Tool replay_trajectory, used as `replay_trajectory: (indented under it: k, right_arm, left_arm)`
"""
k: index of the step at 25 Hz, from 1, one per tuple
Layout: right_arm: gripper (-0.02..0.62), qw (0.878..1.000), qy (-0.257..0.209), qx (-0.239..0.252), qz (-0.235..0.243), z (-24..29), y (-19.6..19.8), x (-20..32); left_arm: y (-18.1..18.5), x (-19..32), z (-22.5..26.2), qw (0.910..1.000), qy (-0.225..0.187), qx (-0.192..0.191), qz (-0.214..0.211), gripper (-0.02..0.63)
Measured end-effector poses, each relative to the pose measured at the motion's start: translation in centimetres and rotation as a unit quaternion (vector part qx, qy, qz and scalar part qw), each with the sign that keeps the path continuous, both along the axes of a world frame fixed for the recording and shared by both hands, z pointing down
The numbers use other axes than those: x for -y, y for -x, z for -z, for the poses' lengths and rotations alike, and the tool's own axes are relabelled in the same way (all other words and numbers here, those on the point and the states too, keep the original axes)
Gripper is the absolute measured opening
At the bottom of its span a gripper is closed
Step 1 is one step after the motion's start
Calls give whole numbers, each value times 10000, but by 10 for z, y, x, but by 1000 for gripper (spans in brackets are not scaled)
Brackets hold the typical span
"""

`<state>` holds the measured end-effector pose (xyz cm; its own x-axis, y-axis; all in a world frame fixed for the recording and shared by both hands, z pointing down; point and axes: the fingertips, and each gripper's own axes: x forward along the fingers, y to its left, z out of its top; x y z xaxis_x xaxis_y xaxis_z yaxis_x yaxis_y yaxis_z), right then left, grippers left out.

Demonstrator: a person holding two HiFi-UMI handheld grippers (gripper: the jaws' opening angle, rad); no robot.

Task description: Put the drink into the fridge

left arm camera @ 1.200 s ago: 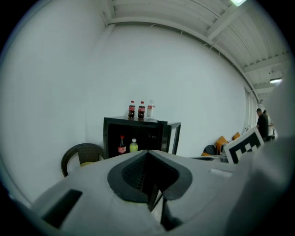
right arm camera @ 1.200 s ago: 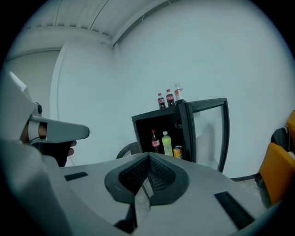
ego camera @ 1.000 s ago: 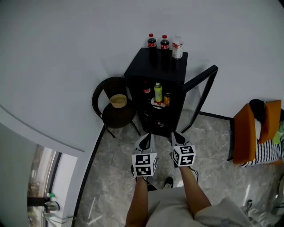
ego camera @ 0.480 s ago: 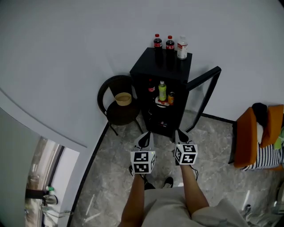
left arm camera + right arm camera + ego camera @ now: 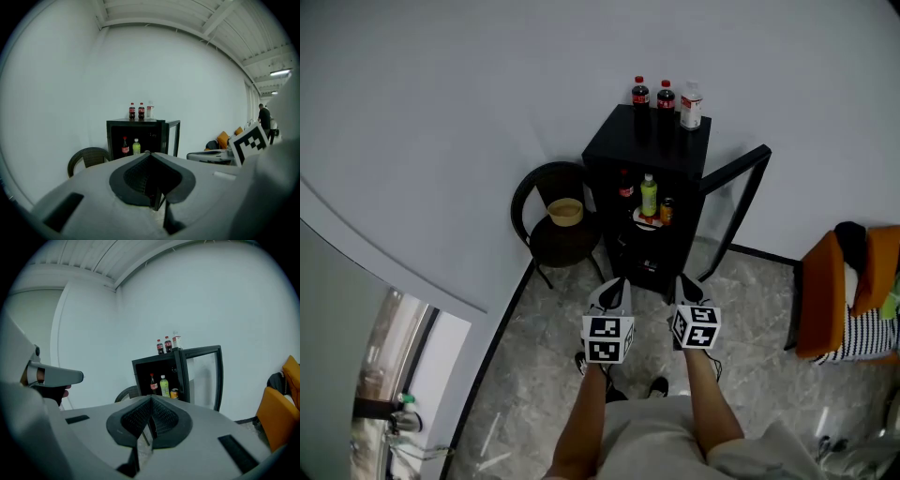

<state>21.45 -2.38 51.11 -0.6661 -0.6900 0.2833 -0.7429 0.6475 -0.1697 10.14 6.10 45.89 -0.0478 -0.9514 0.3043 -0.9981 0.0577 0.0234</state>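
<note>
While the person stands back from the fridge [image 5: 623, 145] at the upper middle of the head view, the left gripper [image 5: 616, 286] and right gripper [image 5: 687, 286] hang low over the floor, well apart from it. Each gripper view shows its fingers [image 5: 136, 176] [image 5: 164, 416] pressed together with nothing between them.

Drinks stand in two places. Two cola bottles [image 5: 640, 96] and a clear bottle [image 5: 691, 104] stand close together on the fridge top. On the shelf inside stand a dark bottle [image 5: 625, 184], a green bottle [image 5: 649, 196] and a can [image 5: 667, 210]. The door [image 5: 741, 202] stands open toward the right of the frame.

These things fit two readings: a drink from the top is yet to go in, or one on the shelf is already the task's drink and the person has stepped away. The pictures do not settle which.

In either case the open door is the thing to mind, and the clear way in is from the front. A chair [image 5: 546, 239] with a bowl [image 5: 565, 212] crowds the left. The top bottles stand so near each other that a careless grip on one would likely tip its neighbour.
</note>
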Motion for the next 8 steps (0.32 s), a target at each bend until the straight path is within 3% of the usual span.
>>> replay_trajectory:
  k: [8]
  right_arm:
    - [6,10000,-61,-49,55,-2,3,-2]
  left_arm:
    - [3,-5,-3,10000,-47,-46,73,9]
